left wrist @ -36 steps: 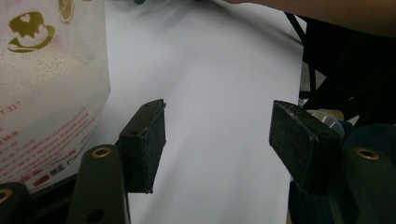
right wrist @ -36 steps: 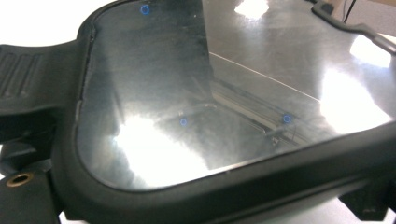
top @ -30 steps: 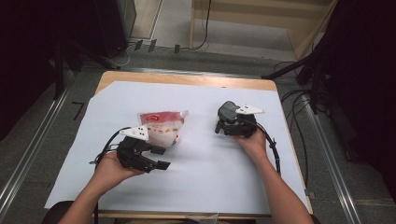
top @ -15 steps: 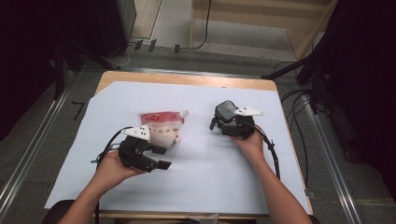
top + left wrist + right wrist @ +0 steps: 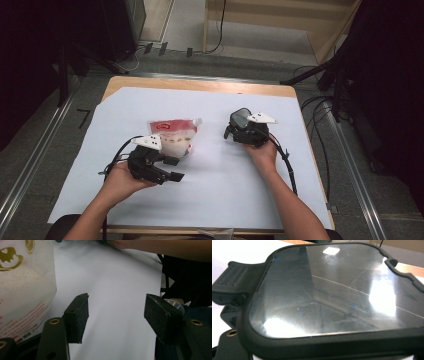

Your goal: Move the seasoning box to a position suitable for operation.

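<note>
Red-and-white pouch (image 5: 175, 135): I see it at 1 o'clock, just beside my left gripper (image 5: 170, 170).
Left gripper: spread, nothing between.
Right gripper (image 5: 235, 131): carries dark clear-lidded container (image 5: 332, 297); grip unclear, contents unreadable.

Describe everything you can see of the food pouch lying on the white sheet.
The pouch is a soft plastic bag, red along its top band and pale, see-through lower down, with light contents showing. The left gripper view shows gold cartoon printing and small red text on it. One top corner ends in a white spout. It lies flat on the white sheet, near the middle of the table, just beyond the left tongs, whose open jaws hold nothing; whether they touch the pouch is unclear.
</note>
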`<state>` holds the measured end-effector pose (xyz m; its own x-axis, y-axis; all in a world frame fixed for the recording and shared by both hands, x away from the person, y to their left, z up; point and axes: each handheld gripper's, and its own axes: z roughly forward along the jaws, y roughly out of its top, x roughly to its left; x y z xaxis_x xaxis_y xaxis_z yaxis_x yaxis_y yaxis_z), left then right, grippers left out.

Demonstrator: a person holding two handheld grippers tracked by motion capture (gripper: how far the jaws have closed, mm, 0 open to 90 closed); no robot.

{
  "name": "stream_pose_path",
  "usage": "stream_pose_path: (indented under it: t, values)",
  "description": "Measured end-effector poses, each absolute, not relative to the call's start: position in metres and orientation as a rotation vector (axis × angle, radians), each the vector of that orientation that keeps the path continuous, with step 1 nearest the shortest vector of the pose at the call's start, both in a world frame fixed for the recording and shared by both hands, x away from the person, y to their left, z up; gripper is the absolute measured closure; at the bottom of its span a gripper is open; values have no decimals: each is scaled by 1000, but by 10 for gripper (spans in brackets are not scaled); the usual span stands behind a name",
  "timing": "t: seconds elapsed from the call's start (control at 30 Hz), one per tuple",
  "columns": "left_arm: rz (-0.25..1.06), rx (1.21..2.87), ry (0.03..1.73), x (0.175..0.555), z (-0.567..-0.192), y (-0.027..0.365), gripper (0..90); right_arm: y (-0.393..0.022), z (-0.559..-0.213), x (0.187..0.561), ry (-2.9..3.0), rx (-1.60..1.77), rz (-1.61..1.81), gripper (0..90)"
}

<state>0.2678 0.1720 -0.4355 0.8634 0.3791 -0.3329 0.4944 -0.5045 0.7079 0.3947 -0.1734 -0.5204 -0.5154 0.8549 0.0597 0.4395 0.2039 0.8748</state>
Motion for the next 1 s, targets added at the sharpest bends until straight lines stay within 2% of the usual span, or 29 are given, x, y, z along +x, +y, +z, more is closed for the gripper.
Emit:
stream_pose_path:
  t: [0.4,1.0]
  values:
    - [-177,2155,614,269,-434,167,375,-183,-506,391,2038,1242,1290,147]
    - [-197,2178,560,268,-436,141,381,-180,-489,366,2125,1189,1328,148]
